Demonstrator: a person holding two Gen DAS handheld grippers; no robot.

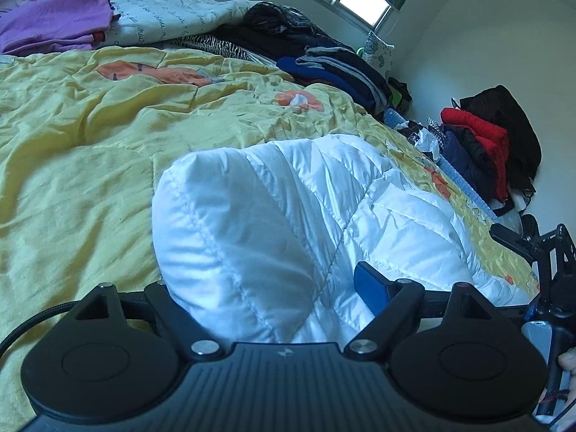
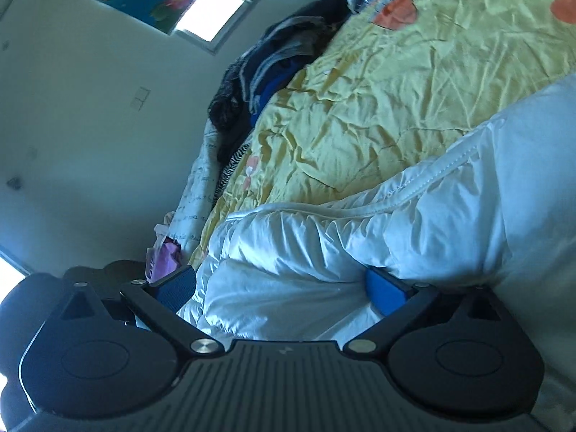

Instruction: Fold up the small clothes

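A white quilted padded jacket (image 1: 288, 216) lies bunched on the yellow bedspread (image 1: 90, 144). In the left wrist view a thick fold of it fills my left gripper (image 1: 266, 288). The jaws stand wide and pinch the fold; the right blue pad (image 1: 370, 288) presses into the fabric and the left finger is hidden behind it. In the right wrist view the jacket (image 2: 360, 237) is crumpled between the two blue pads (image 2: 385, 295) of my right gripper (image 2: 280, 291), which is shut on that bulky fold above the yellow bedspread (image 2: 378, 108).
Folded purple clothes (image 1: 54, 25) and a white lettered quilt (image 1: 162, 14) lie at the far end of the bed. A heap of dark clothes (image 1: 324, 61) sits by the wall, and red and black garments (image 1: 493, 144) are piled beside the bed. A hand (image 1: 568, 361) shows at the right edge.
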